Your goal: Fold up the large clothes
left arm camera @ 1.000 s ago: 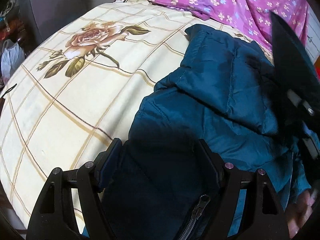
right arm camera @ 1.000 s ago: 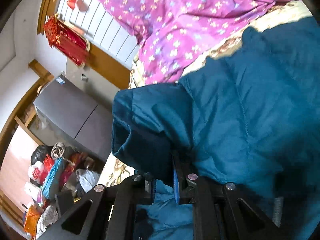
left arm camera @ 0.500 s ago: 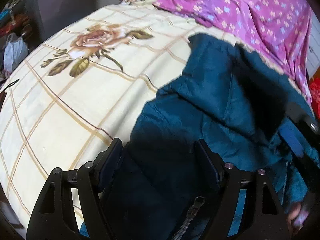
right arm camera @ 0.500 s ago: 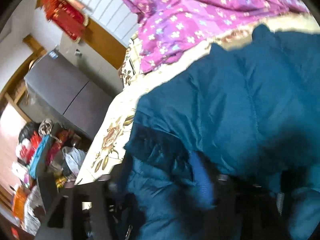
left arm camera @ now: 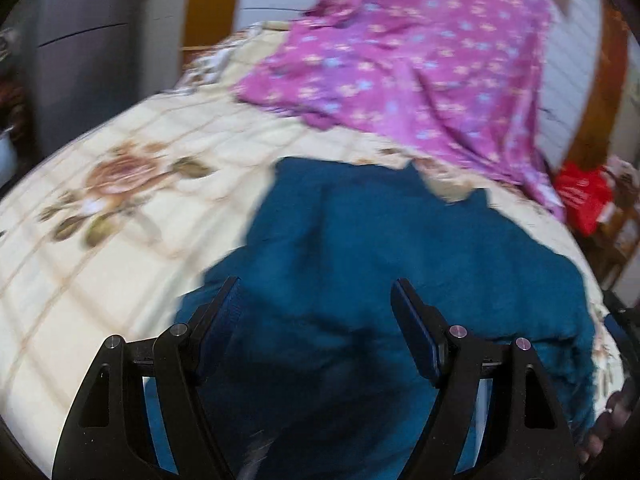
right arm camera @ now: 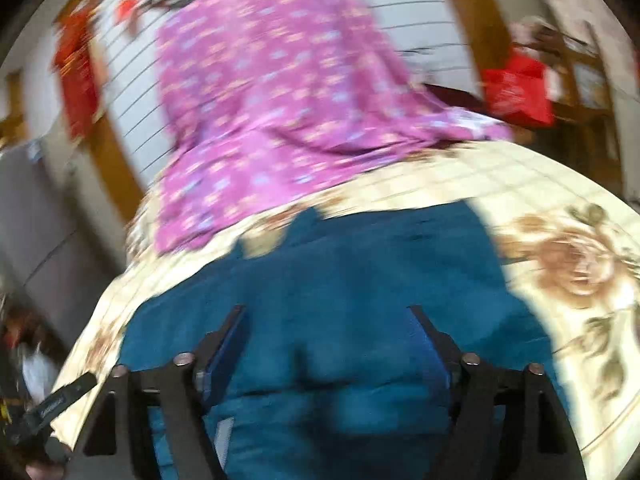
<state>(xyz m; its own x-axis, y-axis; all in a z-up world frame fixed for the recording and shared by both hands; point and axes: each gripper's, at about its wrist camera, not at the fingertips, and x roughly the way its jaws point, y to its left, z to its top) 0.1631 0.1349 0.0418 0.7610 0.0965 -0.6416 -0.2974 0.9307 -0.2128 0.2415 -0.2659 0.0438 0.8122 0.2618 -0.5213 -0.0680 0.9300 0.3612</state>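
A teal padded jacket [left arm camera: 380,248] lies folded on the cream rose-print bedsheet [left arm camera: 100,240]; it also shows in the right wrist view [right arm camera: 360,288]. My left gripper [left arm camera: 316,284] is open and empty, raised above the jacket's near part. My right gripper [right arm camera: 328,312] is open and empty, also above the jacket. Both views are blurred by motion.
A purple flowered quilt [left arm camera: 420,60] is heaped at the bed's far side, also in the right wrist view [right arm camera: 272,100]. A red bag [left arm camera: 584,196] sits past the bed's right edge. A grey cabinet [left arm camera: 76,40] stands at the far left.
My right gripper has let go of the jacket sleeve and opened. Both grippers have lifted and pulled back, so more of the bed and the folded jacket shows.
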